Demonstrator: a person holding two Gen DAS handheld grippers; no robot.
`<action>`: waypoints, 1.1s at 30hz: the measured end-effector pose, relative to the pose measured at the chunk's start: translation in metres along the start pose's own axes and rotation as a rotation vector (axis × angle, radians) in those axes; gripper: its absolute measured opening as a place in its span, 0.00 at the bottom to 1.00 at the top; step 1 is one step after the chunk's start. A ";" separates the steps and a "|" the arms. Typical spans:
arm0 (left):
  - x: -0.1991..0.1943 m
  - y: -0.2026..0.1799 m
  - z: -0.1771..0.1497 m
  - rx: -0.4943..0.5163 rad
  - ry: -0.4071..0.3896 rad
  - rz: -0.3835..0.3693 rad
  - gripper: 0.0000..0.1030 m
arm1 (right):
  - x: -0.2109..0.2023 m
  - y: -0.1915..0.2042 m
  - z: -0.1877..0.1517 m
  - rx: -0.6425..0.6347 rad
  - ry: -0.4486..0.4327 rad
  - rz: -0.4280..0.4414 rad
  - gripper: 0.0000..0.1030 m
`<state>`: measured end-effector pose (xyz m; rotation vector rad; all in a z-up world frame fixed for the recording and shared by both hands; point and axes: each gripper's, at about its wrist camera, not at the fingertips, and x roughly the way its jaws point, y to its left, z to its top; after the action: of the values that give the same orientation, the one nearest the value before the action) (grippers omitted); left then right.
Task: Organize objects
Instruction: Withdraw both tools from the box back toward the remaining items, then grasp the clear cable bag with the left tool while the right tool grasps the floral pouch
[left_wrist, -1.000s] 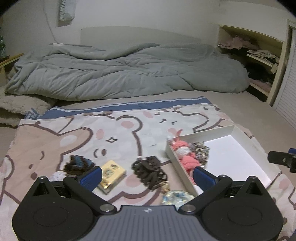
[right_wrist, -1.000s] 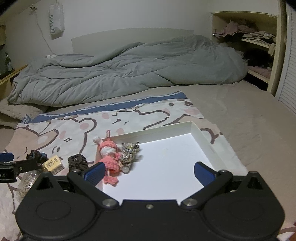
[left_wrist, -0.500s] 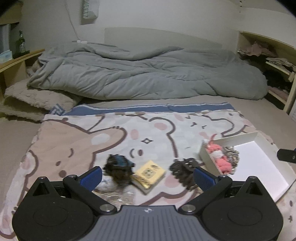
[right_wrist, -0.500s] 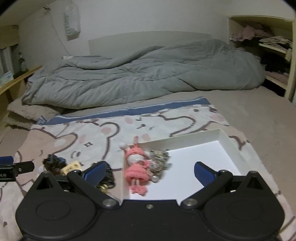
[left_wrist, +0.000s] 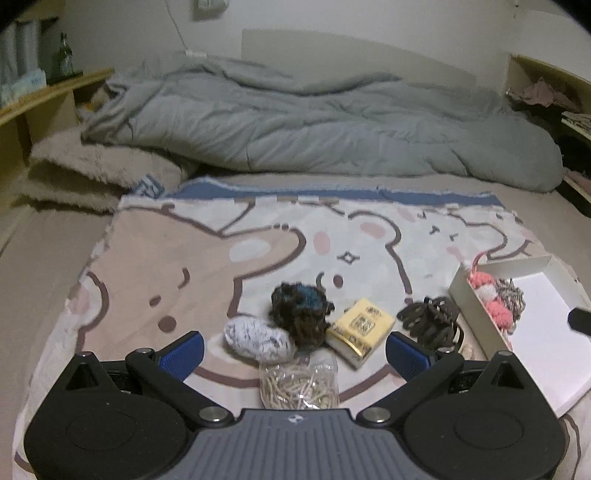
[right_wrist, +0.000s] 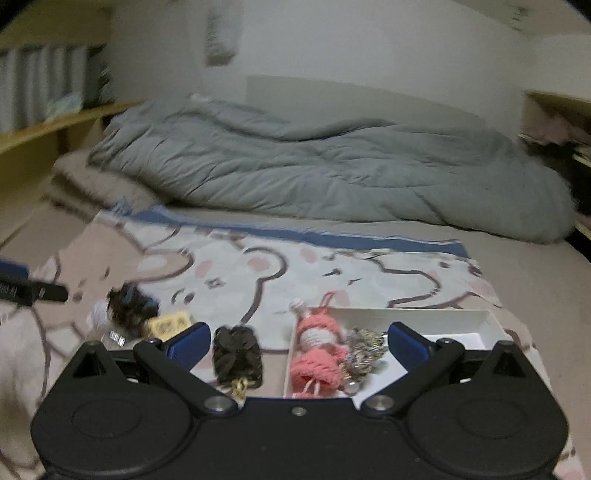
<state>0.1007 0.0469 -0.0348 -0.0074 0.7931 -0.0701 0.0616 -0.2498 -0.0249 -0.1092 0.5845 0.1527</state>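
My left gripper (left_wrist: 293, 350) is open and empty, just short of a cluster on the bear blanket: a white speckled pouch (left_wrist: 258, 338), a dark blue-brown scrunchie (left_wrist: 301, 308), a yellow box (left_wrist: 360, 326), a clear bag of small sticks (left_wrist: 299, 384) and a brown hair tie bundle (left_wrist: 430, 319). The white tray (left_wrist: 546, 354) at the right holds a pink knitted doll (left_wrist: 491, 299) and a grey scrunchie (left_wrist: 511, 295). My right gripper (right_wrist: 295, 345) is open and empty, over the brown bundle (right_wrist: 238, 354) and the doll (right_wrist: 317, 356) at the tray's (right_wrist: 461, 321) left end.
A grey duvet (left_wrist: 314, 122) lies across the back of the bed. A fluffy beige pillow (left_wrist: 92, 173) sits at the left, beside a wooden shelf (left_wrist: 40, 99) with a bottle. Shelves with clothes (left_wrist: 554, 99) stand at the right. The bear blanket (left_wrist: 221, 258) covers the near bed.
Both grippers have swung left. The left view now centres on the loose objects, with the tray pushed to the right edge. The right view has left the tray's middle for its left end.
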 end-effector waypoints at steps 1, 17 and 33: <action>0.004 0.001 -0.001 0.000 0.015 -0.015 1.00 | 0.003 0.003 -0.001 -0.015 0.011 0.034 1.00; 0.065 -0.006 -0.016 -0.013 0.249 -0.134 0.99 | 0.058 0.050 -0.036 -0.533 0.254 0.248 0.97; 0.105 -0.014 -0.028 0.087 0.378 -0.071 0.99 | 0.099 0.081 -0.046 -0.918 0.547 0.528 1.00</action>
<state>0.1530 0.0263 -0.1283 0.0617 1.1670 -0.1768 0.1043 -0.1659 -0.1230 -0.9105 1.0455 0.9229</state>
